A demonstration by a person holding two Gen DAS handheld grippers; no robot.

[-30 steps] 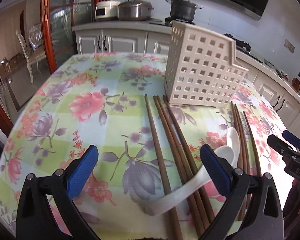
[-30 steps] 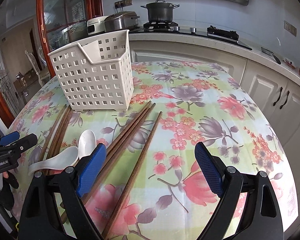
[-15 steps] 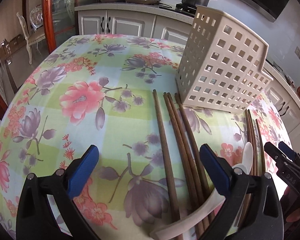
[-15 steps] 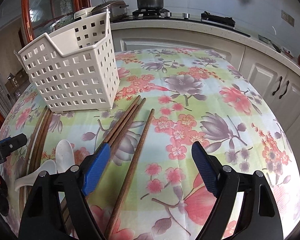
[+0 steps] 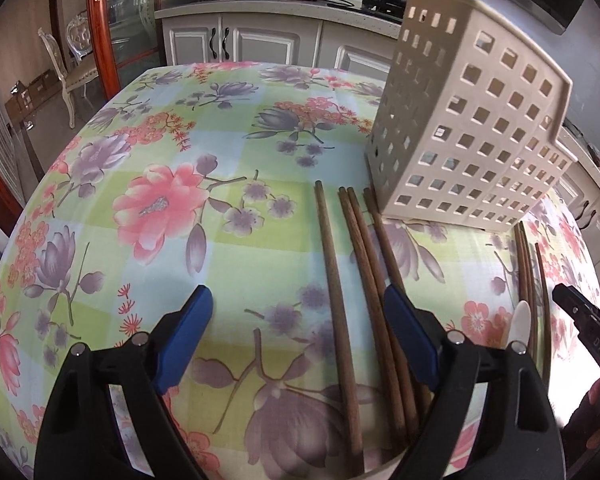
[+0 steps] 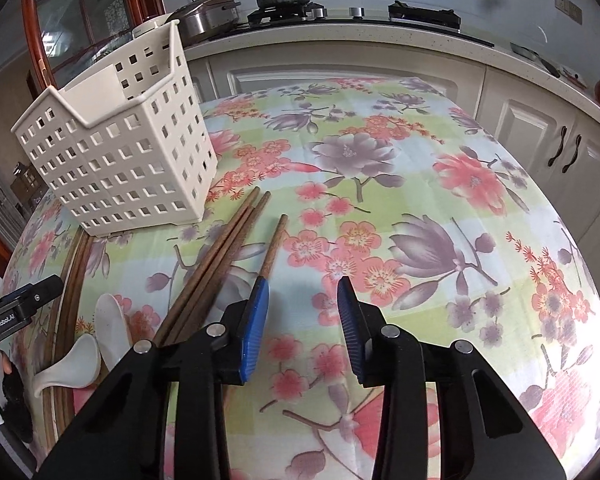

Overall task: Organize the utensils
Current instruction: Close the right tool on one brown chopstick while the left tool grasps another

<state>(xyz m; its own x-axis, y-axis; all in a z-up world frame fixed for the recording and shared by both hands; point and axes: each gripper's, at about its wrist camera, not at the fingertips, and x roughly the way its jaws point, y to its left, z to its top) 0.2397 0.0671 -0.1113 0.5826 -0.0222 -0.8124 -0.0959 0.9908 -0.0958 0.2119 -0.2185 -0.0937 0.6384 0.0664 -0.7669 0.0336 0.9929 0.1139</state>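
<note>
1. My left claw (image 5: 298, 340) is apart and its jaws are closing. One single chopstick (image 5: 332, 280) lies between the pads on the flowered tablecloth (image 5: 160, 208), but the pads do not press it.
2. Just right of it, a bundle of three chopsticks (image 5: 364, 248) runs under my right-hand pad. If I close like this, I think the pad can land on top of the bundle or drag it sideways, and the single stick can roll away.
3. The white basket (image 5: 460, 140) stands upright beyond the stick tips, and the nearest stick seems to touch its foot. I see no utensil inside it, so I judge that the sorting has hardly begun. A long stick lifted carelessly can hit the wall and tip the light basket.
4. Between my two claws lie more chopsticks (image 6: 70, 280) with two white spoons (image 6: 108, 320) on them. The spoons can slide if I disturb these sticks.
5. On the right lies another bundle of chopsticks (image 6: 220, 248) and a lone chopstick (image 6: 274, 248).
6. My right claw (image 6: 304, 328) is half apart and closing, with only cloth between the pads. The lone stick disappears behind my left-hand pad, so I may close on nothing or push the stick off.
</note>
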